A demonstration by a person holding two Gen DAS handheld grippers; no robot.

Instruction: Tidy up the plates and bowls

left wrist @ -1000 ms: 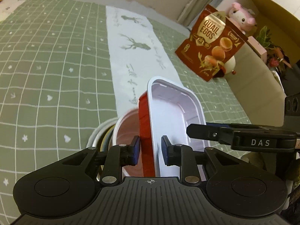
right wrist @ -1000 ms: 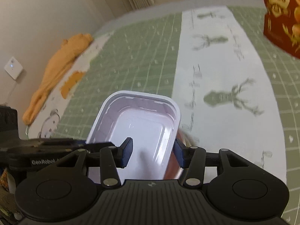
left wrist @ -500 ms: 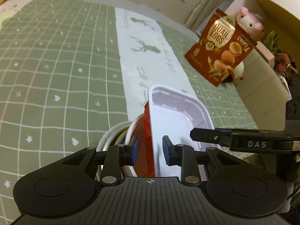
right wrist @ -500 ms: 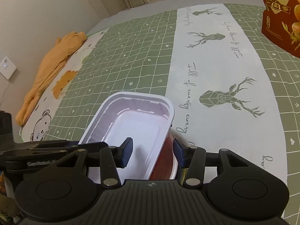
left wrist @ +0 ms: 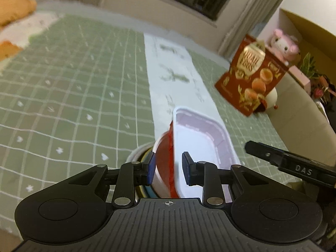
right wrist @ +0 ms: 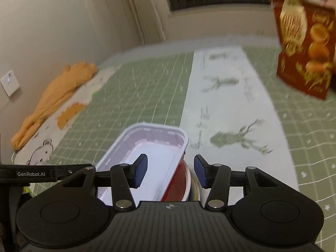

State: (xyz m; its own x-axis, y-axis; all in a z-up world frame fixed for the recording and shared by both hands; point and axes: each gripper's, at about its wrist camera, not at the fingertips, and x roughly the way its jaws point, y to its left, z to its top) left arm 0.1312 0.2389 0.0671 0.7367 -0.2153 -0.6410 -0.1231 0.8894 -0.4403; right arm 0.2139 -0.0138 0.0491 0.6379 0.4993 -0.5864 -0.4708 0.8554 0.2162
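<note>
Astride the tray [left wrist: 201, 138], left tool [left wrist: 169, 168] apart, right tool [right wrist: 170, 170] opening; only right view shows wall switch [right wrist: 9, 82].

Both wrist views look down closely (from opposite sides) at the shared white tray [left wrist: 201, 138] [right wrist: 153, 147].

A bed covered in a green checked sheet [left wrist: 69, 96] with a white deer-print strip [right wrist: 229, 109]; an orange garment [right wrist: 54, 98] lies at one edge. A stack of bowls [left wrist: 161, 163] rests on it.

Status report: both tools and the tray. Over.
Left tool astride tray and red bowl rims, not clamped. Right tool opening, tray wall between its pads. Tray leans in red bowl on the stack. Nothing blocking.
</note>
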